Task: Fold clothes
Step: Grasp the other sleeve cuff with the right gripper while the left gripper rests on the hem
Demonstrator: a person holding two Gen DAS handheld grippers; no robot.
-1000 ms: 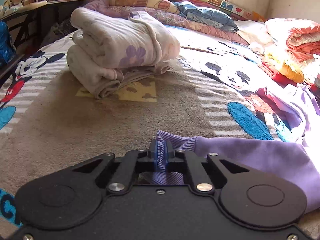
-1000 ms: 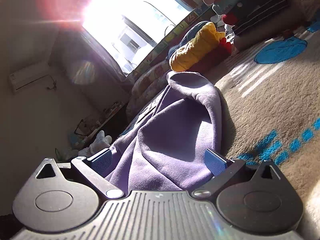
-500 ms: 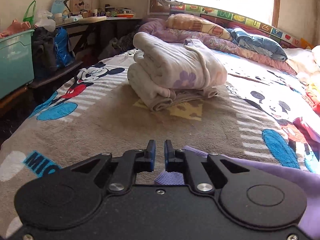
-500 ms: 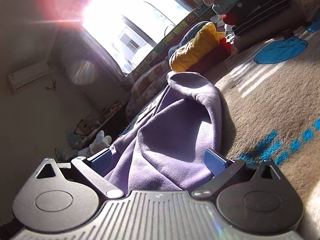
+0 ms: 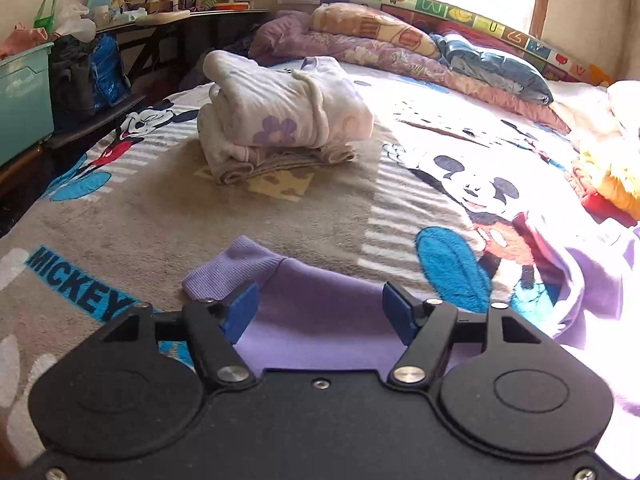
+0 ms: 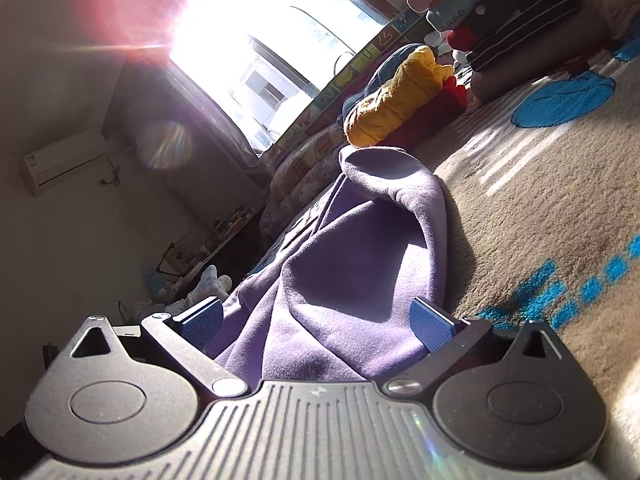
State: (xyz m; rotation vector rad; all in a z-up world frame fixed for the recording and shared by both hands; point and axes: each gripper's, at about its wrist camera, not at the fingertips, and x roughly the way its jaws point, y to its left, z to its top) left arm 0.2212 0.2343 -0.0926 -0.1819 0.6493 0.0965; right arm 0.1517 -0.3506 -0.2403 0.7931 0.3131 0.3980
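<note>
Landmark: purple sweatshirt (image 5: pixel 320 320), spread on the Mickey Mouse blanket (image 5: pixel 160 216) that covers the bed.
Left wrist view only: ribbed cuff (image 5: pixel 228 270) of the sweatshirt sleeve, lying flat on the blanket; folded white floral garments (image 5: pixel 280 120) stacked well beyond the sweatshirt; rolled quilts (image 5: pixel 380 48) under the window, farther behind; teal storage bin (image 5: pixel 24 96) off the bed's edge.
Right wrist view only: sweatshirt fabric (image 6: pixel 360 272) bunched into a raised fold; yellow garment (image 6: pixel 400 96) on a red one, beyond the sweatshirt; air conditioner (image 6: pixel 64 160) on the wall; window glare washes out the upper frame.
Left gripper (image 5: pixel 320 312): jaws spread wide, nothing clamped. Blue pads (image 5: pixel 240 314) sit above the sleeve just behind the cuff; contact with the cloth cannot be told.
Right gripper (image 6: pixel 318 322): jaws spread wide, nothing clamped. Bunched sweatshirt fabric fills the gap between the fingers; pad contact cannot be told.
</note>
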